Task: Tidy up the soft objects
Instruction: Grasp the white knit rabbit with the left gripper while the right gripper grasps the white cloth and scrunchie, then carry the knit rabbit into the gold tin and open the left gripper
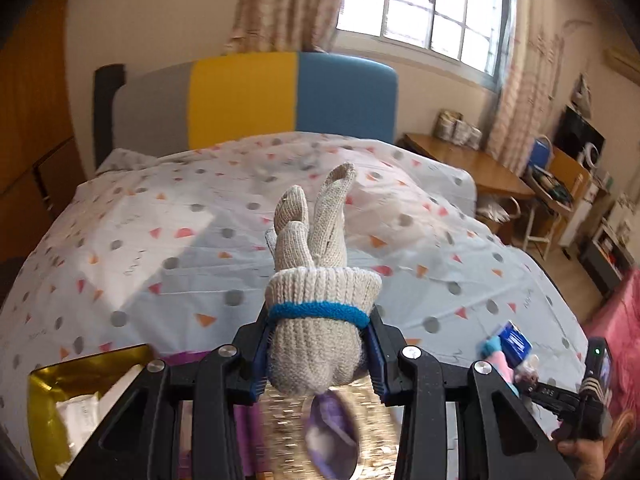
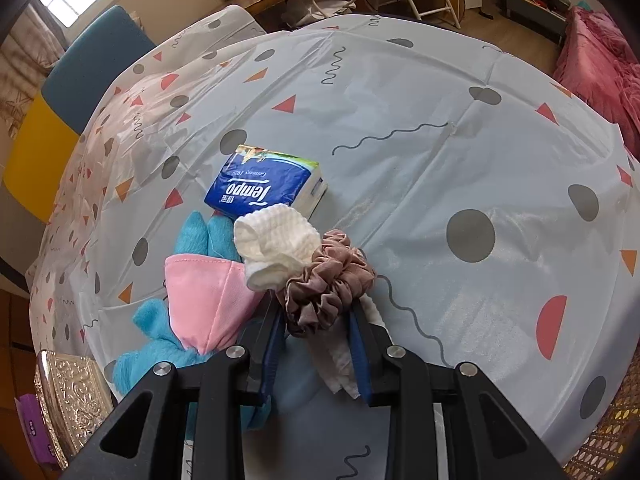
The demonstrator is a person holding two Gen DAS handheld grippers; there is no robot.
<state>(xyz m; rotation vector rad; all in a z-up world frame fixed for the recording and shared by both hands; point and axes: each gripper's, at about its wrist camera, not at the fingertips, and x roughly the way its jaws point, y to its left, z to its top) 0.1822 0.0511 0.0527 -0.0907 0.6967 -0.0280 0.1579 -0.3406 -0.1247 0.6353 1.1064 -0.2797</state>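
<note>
My left gripper is shut on a cream knit glove with a blue cuff band, held up above the patterned bed cover. The glove's fingers point away from me. My right gripper points down at a pile of soft things and is shut on a brown scrunchie. Touching the scrunchie are a white cloth, a pink cloth and a blue fluffy item. A blue tissue pack lies just behind the pile. White fabric lies under the right fingers.
A silver embossed box sits at the bed's near left edge, and a gold-lined open box shows below the left gripper. A pink blanket lies beyond the bed cover. A wooden desk stands by the headboard.
</note>
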